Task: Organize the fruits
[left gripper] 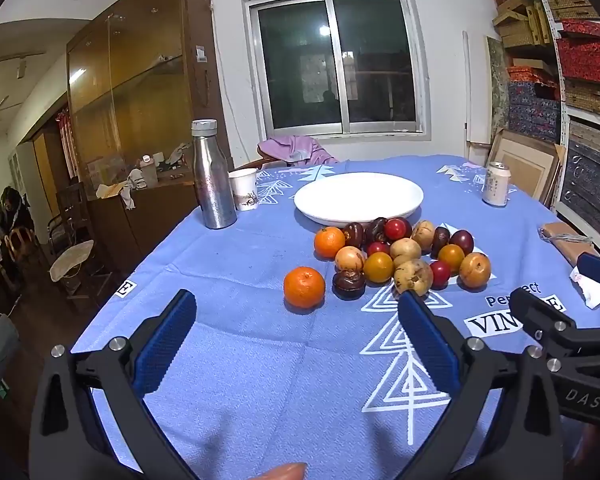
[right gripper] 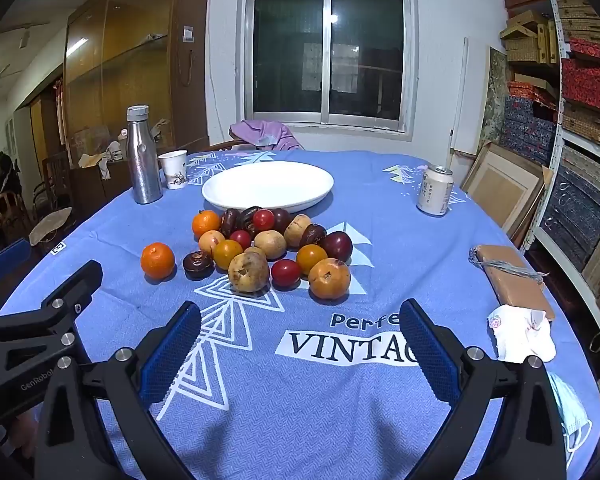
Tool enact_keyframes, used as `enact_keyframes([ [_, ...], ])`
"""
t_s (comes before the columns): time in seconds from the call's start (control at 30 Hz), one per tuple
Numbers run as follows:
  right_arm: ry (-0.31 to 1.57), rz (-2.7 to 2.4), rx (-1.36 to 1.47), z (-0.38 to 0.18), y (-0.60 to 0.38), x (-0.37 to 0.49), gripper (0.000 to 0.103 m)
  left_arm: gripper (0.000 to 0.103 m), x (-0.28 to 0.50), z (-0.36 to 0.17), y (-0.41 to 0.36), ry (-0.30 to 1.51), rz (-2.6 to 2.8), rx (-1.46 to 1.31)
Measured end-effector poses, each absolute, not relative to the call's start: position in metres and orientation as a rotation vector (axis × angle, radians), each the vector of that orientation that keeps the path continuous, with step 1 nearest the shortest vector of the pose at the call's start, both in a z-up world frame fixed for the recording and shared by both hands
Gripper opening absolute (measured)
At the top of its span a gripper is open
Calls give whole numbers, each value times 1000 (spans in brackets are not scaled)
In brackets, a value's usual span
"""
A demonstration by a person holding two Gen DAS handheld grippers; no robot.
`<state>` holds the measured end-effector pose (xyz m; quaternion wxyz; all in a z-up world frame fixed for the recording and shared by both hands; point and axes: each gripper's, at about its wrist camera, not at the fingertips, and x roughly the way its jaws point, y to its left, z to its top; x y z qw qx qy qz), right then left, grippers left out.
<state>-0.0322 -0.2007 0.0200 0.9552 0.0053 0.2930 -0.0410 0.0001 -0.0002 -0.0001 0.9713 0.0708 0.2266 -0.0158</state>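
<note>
A pile of mixed fruit (left gripper: 404,252) lies on the blue tablecloth in front of an empty white plate (left gripper: 358,198); the pile (right gripper: 272,244) and the plate (right gripper: 268,186) also show in the right wrist view. One orange (left gripper: 304,287) sits apart at the pile's left, also in the right wrist view (right gripper: 157,261). My left gripper (left gripper: 296,312) is open and empty, just short of that orange. My right gripper (right gripper: 300,322) is open and empty, short of the pile, over the printed lettering.
A steel bottle (left gripper: 212,176) and a paper cup (left gripper: 244,189) stand left of the plate. A drink can (right gripper: 435,190) stands at the right. A brown packet (right gripper: 512,276) and a crumpled tissue (right gripper: 522,334) lie near the table's right edge.
</note>
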Motion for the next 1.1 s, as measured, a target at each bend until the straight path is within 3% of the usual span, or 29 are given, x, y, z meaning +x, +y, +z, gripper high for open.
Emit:
enact_keyframes([
  [1.1,593,-82,2,21,-198,-33,100,99,2,-7,-1,477,-33,133],
])
